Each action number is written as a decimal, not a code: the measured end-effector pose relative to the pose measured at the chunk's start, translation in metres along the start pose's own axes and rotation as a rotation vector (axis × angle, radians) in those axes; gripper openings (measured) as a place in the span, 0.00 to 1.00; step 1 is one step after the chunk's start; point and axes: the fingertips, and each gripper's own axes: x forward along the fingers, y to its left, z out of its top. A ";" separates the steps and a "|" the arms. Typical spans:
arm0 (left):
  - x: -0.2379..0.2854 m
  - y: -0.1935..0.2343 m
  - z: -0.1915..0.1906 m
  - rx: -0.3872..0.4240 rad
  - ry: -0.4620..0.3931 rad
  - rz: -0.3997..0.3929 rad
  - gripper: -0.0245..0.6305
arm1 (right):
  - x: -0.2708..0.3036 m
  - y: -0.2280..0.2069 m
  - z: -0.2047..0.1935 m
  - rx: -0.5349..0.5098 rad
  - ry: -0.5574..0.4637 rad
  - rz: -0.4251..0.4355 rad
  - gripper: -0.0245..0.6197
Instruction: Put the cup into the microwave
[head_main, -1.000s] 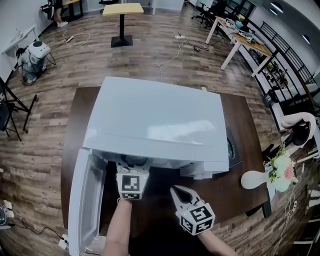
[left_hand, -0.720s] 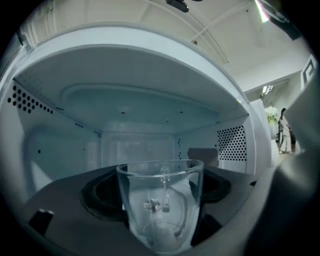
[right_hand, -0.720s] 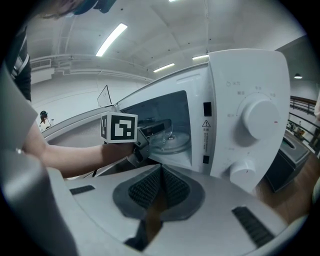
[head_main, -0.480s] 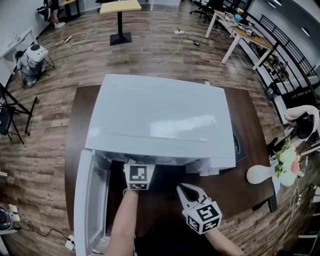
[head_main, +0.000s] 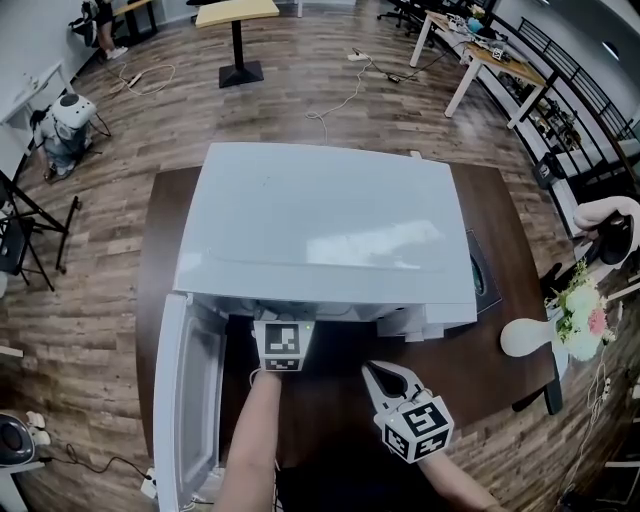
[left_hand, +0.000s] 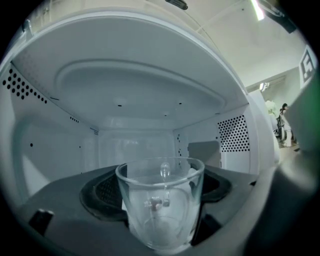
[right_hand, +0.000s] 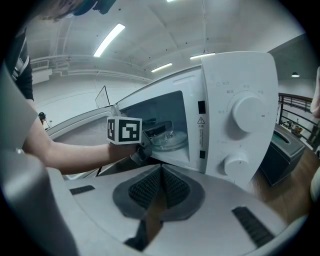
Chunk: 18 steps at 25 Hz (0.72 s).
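Observation:
A clear glass cup (left_hand: 161, 212) sits between the jaws of my left gripper (left_hand: 159, 192), which is shut on it. Both are inside the white cavity of the microwave (head_main: 320, 220), just above its floor. From the head view only the left gripper's marker cube (head_main: 283, 345) shows at the cavity mouth; its tips and the cup are hidden under the microwave's top. In the right gripper view the cup (right_hand: 167, 136) shows over the glass turntable. My right gripper (head_main: 383, 377) hangs in front of the microwave, shut with nothing in it, its pads (right_hand: 150, 189) pressed together.
The microwave door (head_main: 185, 400) stands swung open at the left. Two knobs (right_hand: 247, 112) are on the control panel at the right. The microwave rests on a dark brown table (head_main: 500, 340). A black appliance (head_main: 478, 285) sits beside it, and a white vase of flowers (head_main: 570, 325) at the table's right edge.
My left gripper has gone a little deeper into the microwave with the cup. The right gripper has stayed about where it was, shut.

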 end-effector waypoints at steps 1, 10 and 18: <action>0.000 0.000 0.000 0.002 0.001 0.002 0.66 | 0.000 0.000 -0.001 0.003 -0.001 -0.001 0.03; 0.002 -0.001 -0.002 0.011 0.021 0.006 0.66 | -0.006 0.000 -0.006 0.016 0.004 -0.007 0.03; -0.002 -0.002 -0.004 -0.012 0.029 0.013 0.67 | -0.012 0.000 -0.012 0.024 0.019 -0.005 0.03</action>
